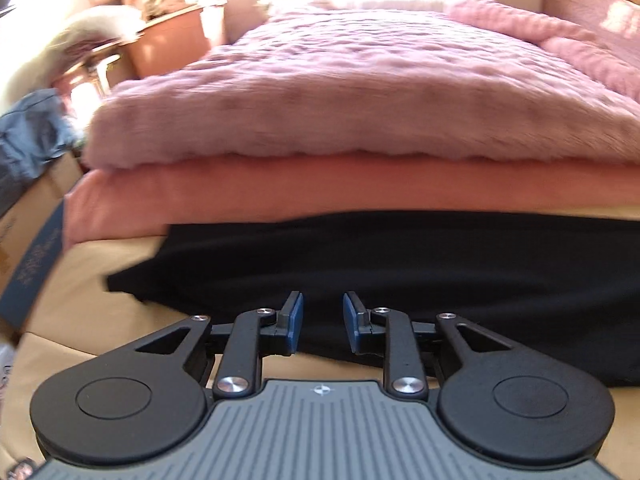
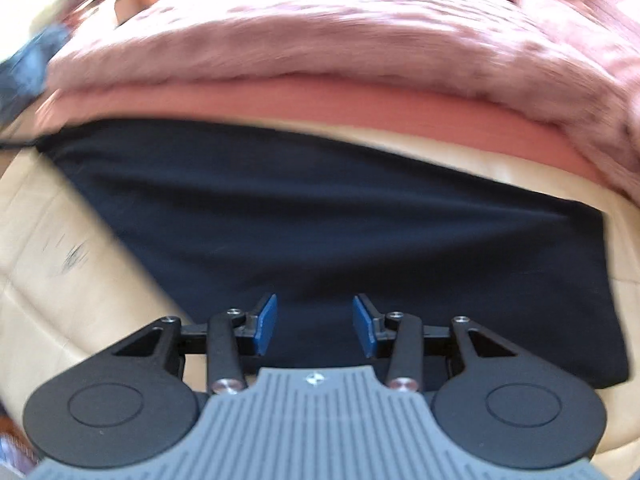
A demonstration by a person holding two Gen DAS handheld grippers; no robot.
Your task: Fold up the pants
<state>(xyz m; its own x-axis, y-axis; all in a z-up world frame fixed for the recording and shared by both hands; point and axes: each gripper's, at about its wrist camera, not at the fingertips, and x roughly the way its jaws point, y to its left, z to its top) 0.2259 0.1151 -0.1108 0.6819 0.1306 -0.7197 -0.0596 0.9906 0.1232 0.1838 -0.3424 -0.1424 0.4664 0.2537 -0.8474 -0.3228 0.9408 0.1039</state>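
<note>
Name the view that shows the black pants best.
The right wrist view: the flat black fabric pants fill its middle, with the right-hand end and both long edges visible. The left wrist view shows only a low strip, cut off at right.

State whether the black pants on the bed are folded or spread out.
Folded: the black pants lie flat as a compact rectangle on the cream sheet, no separate legs showing.

Sunlit bed (image 1: 120, 280), fluffy pink blanket (image 1: 340, 92), cardboard box (image 1: 36, 216)

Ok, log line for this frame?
pants: flat on bed, folded | left tongs: open, empty | right tongs: open, empty | pink blanket: behind pants
</note>
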